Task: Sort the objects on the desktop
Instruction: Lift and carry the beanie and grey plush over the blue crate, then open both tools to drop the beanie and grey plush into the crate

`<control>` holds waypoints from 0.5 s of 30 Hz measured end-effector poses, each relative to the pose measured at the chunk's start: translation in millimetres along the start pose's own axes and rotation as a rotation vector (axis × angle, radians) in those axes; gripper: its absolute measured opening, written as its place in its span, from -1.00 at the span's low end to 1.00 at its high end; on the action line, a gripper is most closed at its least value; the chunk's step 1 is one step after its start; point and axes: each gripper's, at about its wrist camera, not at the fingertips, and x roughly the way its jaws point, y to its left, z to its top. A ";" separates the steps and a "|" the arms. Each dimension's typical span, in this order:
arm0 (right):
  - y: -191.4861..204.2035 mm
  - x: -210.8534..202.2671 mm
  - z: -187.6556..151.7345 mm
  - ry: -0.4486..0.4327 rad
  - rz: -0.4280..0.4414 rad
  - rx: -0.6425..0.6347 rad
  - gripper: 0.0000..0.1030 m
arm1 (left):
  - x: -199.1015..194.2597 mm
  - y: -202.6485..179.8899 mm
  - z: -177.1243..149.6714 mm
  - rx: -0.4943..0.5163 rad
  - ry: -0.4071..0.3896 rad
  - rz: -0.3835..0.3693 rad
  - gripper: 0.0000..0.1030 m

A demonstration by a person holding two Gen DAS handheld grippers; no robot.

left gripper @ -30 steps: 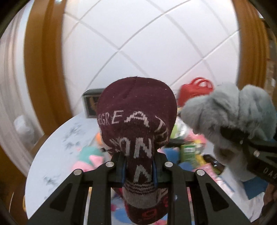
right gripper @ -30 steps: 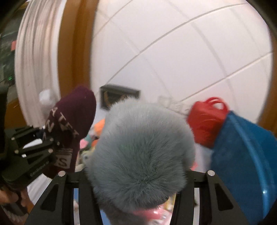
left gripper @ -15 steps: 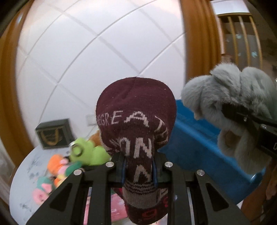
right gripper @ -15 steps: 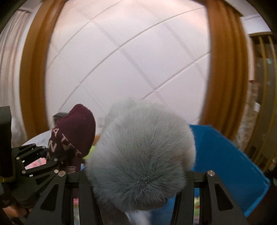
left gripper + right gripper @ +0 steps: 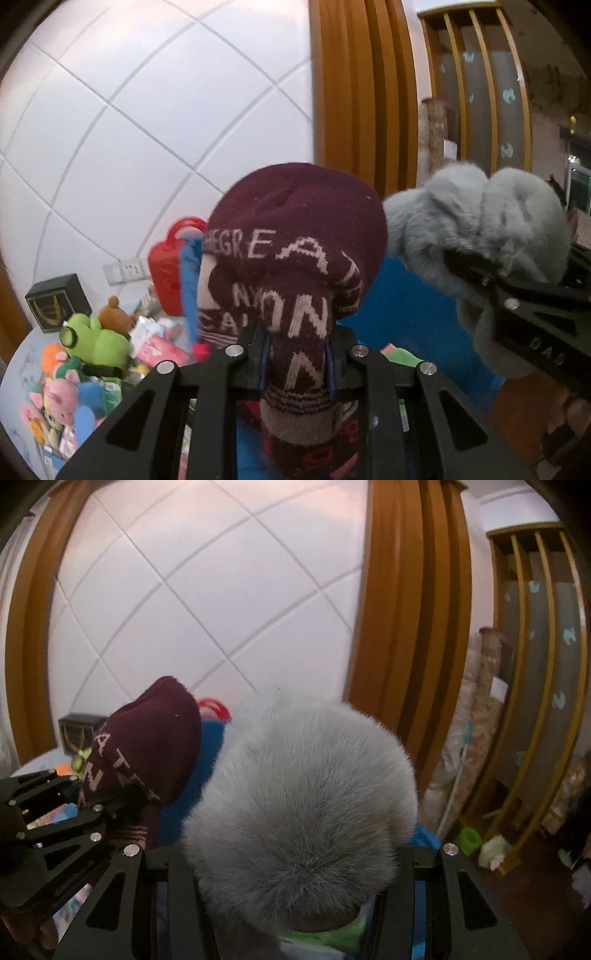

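Observation:
My left gripper [image 5: 297, 363] is shut on a maroon knit hat [image 5: 295, 251] with white lettering and holds it up in the air. It also shows in the right wrist view [image 5: 147, 746] at the left. My right gripper [image 5: 291, 864] is shut on a grey furry hat [image 5: 303, 797], which fills the middle of its view and hides the fingertips. The grey hat also shows in the left wrist view [image 5: 480, 229] at the right. Both hats hang over a blue bin [image 5: 413, 314], partly hidden behind them.
A round white table [image 5: 22, 354] at lower left carries a pile of plush toys [image 5: 92, 339], snack packets, a red case [image 5: 170, 258] and a black box [image 5: 55, 302]. A white tiled wall and orange wooden frames stand behind. A wooden rack [image 5: 535, 686] is at the right.
Both grippers have swung right with their hats. The table and toys slid to the left, and the blue bin, red case and wooden rack came further into view.

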 end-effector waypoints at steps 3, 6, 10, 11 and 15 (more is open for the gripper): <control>-24.2 19.3 -11.5 0.042 0.026 -0.012 -0.09 | 14.4 -19.5 0.2 0.004 0.041 0.028 -0.58; -38.3 37.9 -19.5 0.072 0.057 -0.010 -0.08 | 25.8 -31.8 0.6 -0.005 0.078 0.049 -0.58; -50.3 57.9 -28.0 0.112 0.076 -0.014 -0.07 | 41.1 -43.0 0.8 -0.025 0.130 0.073 -0.57; -51.0 62.0 -29.6 0.123 0.075 -0.013 -0.07 | 43.6 -44.7 0.2 -0.030 0.144 0.077 -0.54; -60.8 73.4 -28.8 0.136 0.055 0.004 0.20 | 53.8 -46.5 0.0 -0.028 0.198 0.084 0.07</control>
